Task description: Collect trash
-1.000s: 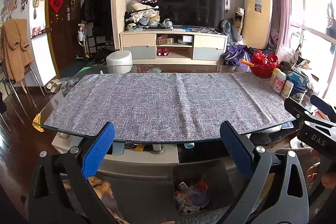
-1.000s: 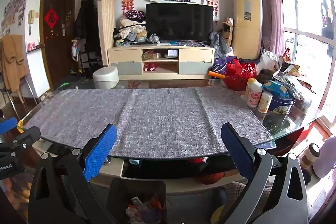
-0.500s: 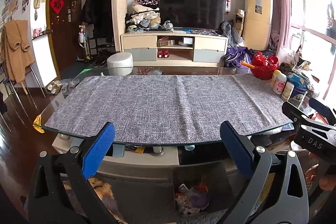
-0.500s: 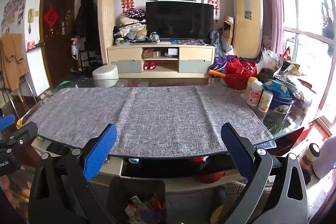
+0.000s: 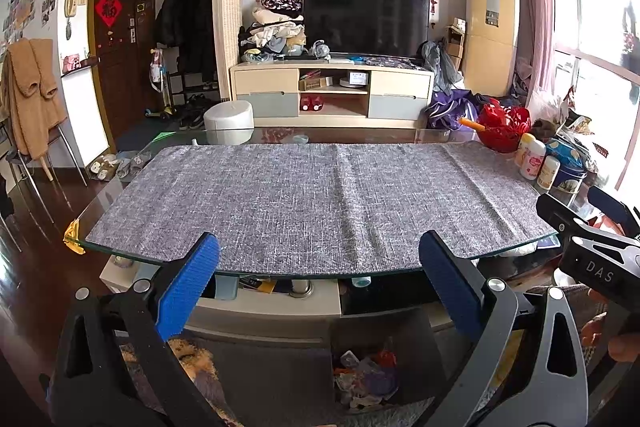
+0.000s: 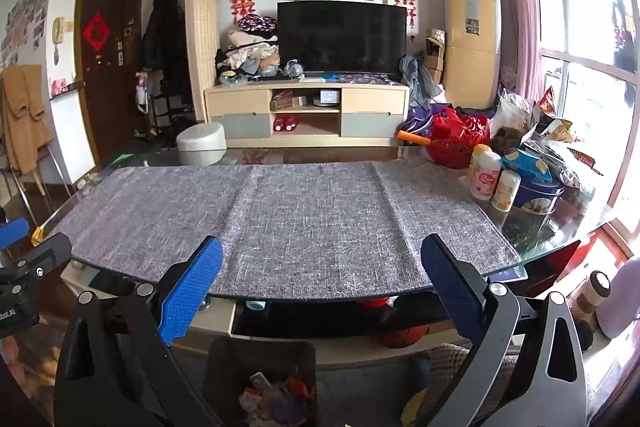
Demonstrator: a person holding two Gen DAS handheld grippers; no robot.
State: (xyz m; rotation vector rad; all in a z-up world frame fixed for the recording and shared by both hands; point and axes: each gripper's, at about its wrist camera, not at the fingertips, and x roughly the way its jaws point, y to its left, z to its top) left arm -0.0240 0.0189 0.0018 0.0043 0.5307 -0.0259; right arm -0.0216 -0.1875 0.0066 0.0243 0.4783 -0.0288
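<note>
Down on the floor in front of the table, a dark bin (image 6: 260, 371) holds the trash (image 6: 276, 397): a loose heap of crumpled wrappers and paper scraps in white, orange and purple, seen from the left wrist too (image 5: 366, 373). By the look of it this stuff is very light, soft and crushable, with glossy film pieces that would likely slide between smooth pads; a pinch across a crumpled ridge or folded edge seems the surest hold, since a flat sheet offers nothing to bite. None of it appears fragile.

Above the bin, the grey cloth (image 6: 280, 223) covering the glass table (image 5: 80, 239) carries no scraps that I can make out, so most of the collecting looks done. What remains on the glass stands at the right end: two small white bottles (image 6: 486, 175), a blue tin (image 6: 538, 195) and a red basket (image 6: 460, 139), which read as household goods, not rubbish. Crinkled bags beyond them are too jumbled to judge.

The left gripper (image 5: 320, 291) hangs before the table's near edge with its blue pads spread wide, holding nothing. The right gripper (image 6: 320, 287) is likewise released and empty, just beside it.
</note>
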